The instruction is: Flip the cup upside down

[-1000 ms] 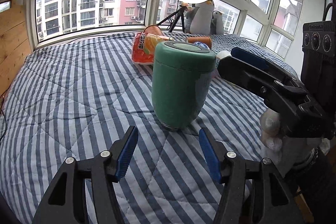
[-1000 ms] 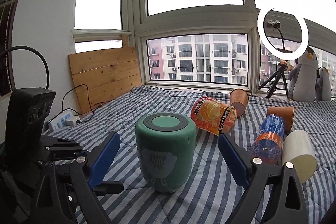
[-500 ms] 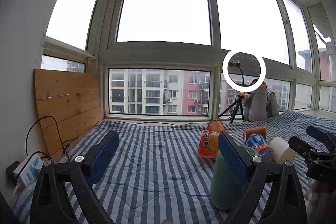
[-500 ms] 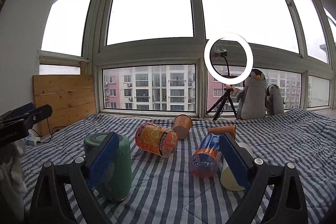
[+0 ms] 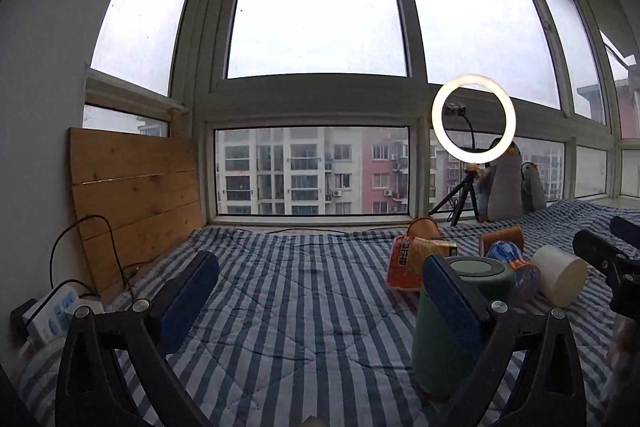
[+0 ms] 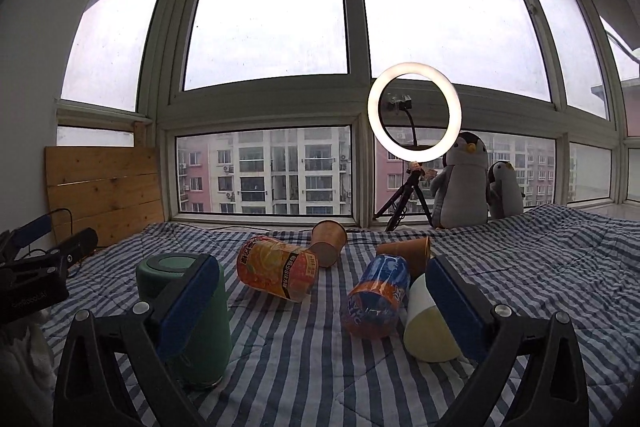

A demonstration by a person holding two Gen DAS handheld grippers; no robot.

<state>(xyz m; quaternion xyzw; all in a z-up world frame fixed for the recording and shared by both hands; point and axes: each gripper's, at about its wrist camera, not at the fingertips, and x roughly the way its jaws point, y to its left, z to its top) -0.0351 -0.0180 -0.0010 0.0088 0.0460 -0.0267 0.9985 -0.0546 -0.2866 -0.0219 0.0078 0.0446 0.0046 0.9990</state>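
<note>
The green cup [image 5: 486, 273] stands upside down on the striped blanket, flat base up, partly behind the right finger in the left wrist view. It also shows at the left of the right wrist view [image 6: 176, 273], partly behind that gripper's left finger. My left gripper [image 5: 320, 291] is open and empty, to the left of the cup. My right gripper [image 6: 320, 291] is open and empty, to the right of the cup. Neither touches it.
An orange snack can [image 6: 276, 273], a blue can [image 6: 378, 301], a white-yellow cup [image 6: 424, 323] and two brown paper cups [image 6: 328, 249] lie on the blanket [image 6: 304, 367]. A ring light [image 6: 414, 113] and plush penguins [image 6: 462, 181] stand by the window. A wooden board [image 5: 136, 199] and power strip [image 5: 52, 313] are at the left.
Both grippers have drawn back and tilted up from the green cup. The left one swung left, the right one swung right. The cup has not moved.
</note>
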